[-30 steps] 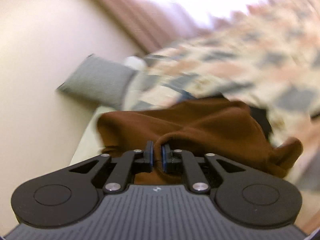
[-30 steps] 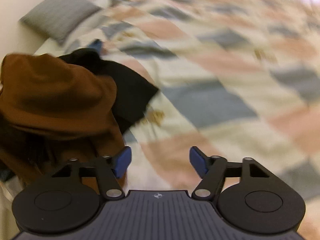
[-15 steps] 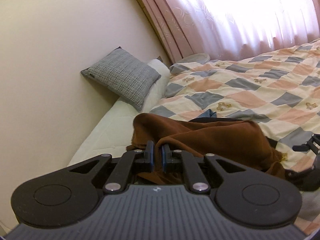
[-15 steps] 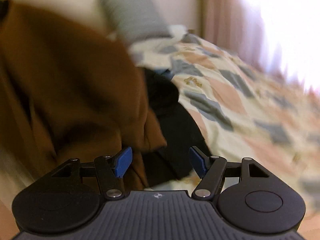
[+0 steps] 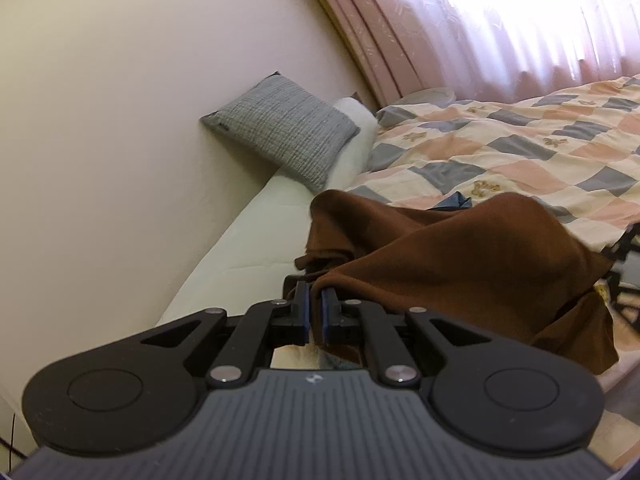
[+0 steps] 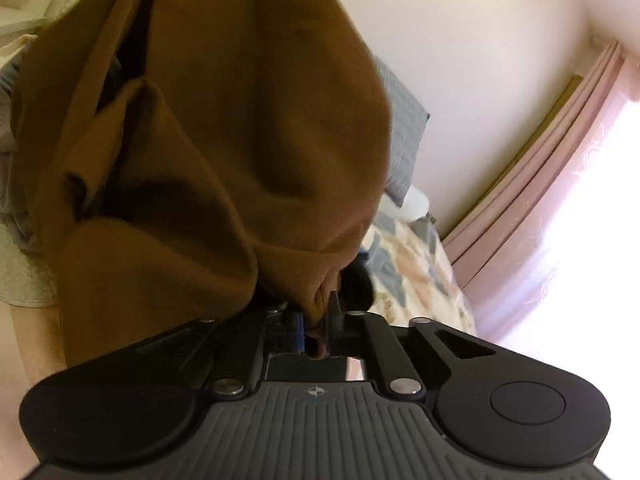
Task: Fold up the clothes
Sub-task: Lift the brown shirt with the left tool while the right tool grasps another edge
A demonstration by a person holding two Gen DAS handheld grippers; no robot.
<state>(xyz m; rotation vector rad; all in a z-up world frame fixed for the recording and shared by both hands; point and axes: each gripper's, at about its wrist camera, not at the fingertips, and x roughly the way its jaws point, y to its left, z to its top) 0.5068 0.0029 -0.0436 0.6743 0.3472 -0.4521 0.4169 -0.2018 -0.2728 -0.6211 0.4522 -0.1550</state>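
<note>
Brown cloth was pinched in both grippers: the left gripper (image 5: pixel 315 309) clamped one edge of the brown garment (image 5: pixel 460 264), and the right gripper (image 6: pixel 316 326) clamped another bunched fold. It hung slack between them above the checked quilt (image 5: pixel 520 152) on the bed, near a grey pillow (image 5: pixel 284 136) against the wall.

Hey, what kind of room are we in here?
Most likely a bedroom: a bed with a checked quilt, a grey pillow against the wall, and pink curtains over a bright window.
</note>
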